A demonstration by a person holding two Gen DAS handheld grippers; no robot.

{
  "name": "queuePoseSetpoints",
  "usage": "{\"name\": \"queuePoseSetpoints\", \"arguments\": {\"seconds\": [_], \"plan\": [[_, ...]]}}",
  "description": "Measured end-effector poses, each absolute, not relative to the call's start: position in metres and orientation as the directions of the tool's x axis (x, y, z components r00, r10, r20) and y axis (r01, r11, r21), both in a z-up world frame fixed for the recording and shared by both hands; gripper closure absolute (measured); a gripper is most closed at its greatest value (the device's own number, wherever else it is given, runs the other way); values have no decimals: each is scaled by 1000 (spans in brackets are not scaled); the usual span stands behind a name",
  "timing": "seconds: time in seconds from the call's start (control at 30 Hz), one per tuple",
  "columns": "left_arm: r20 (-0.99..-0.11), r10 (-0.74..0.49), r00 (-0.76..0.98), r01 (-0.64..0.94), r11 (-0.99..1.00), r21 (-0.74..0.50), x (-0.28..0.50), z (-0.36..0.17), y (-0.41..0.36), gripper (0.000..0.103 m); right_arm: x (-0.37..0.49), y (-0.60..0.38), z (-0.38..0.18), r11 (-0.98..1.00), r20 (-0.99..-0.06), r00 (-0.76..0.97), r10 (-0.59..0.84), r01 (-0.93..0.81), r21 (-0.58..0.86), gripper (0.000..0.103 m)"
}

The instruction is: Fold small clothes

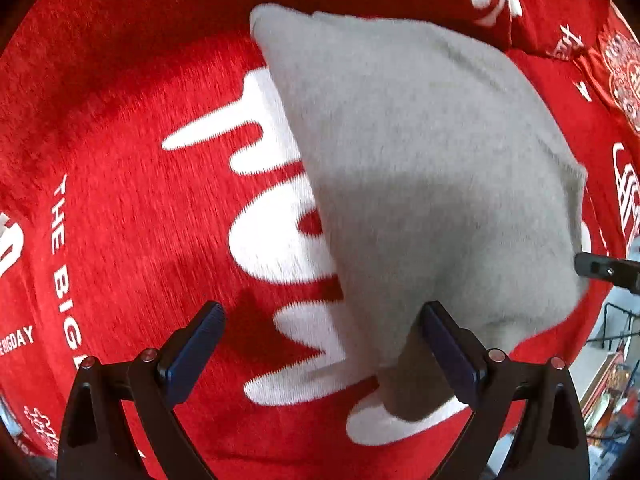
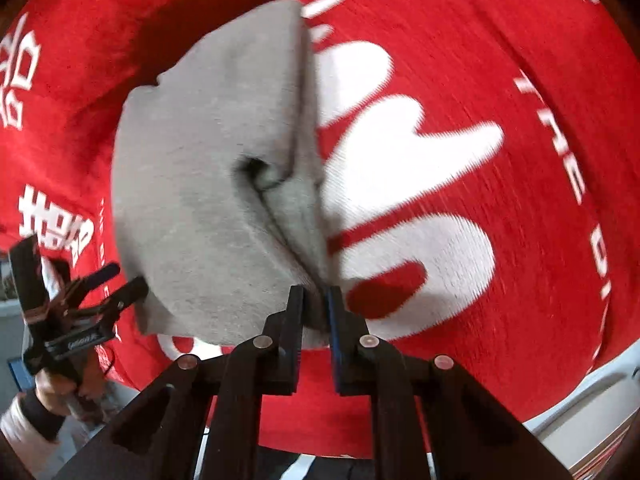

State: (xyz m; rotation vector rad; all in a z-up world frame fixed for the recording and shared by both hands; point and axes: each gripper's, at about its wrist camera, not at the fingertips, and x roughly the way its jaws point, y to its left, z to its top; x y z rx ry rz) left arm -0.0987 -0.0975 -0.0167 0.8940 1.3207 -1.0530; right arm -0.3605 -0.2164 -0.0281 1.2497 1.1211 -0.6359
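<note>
A small grey garment (image 1: 420, 168) lies on a red cloth with white lettering (image 1: 120, 160). My left gripper (image 1: 320, 344) is open and empty, its right finger (image 1: 448, 352) beside the garment's near corner. In the right wrist view the garment (image 2: 208, 168) is folded over on itself, with a crease running toward my right gripper (image 2: 316, 300), which is shut on the garment's near edge. The left gripper (image 2: 116, 280) shows at the left of that view, open, next to the garment's side. The right gripper's tip (image 1: 604, 272) shows at the right edge of the left wrist view.
The red cloth (image 2: 500, 160) covers the whole work surface. Its edge drops off at the right in the left wrist view, where clutter and a wire frame (image 1: 616, 332) stand. A pale floor or ledge (image 2: 592, 392) shows past the cloth's near edge.
</note>
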Motion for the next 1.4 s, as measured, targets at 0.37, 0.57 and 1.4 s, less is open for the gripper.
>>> {"name": "queuePoseSetpoints", "arguments": {"seconds": [0.37,0.57,1.4], "plan": [[-997,-63,-40,943,328,-58,-99,-9,-90,4,-366,-218,-15,287,-951,250,181,911,295,90],[-998,-51,-33,936,349,-49,-99,-3,-91,4,-373,-229,-10,224,-944,273,183,924,310,89],[-989,-13,-145,930,341,-141,-116,3,-106,4,-386,-266,-10,146,-917,354,181,913,381,50]]}}
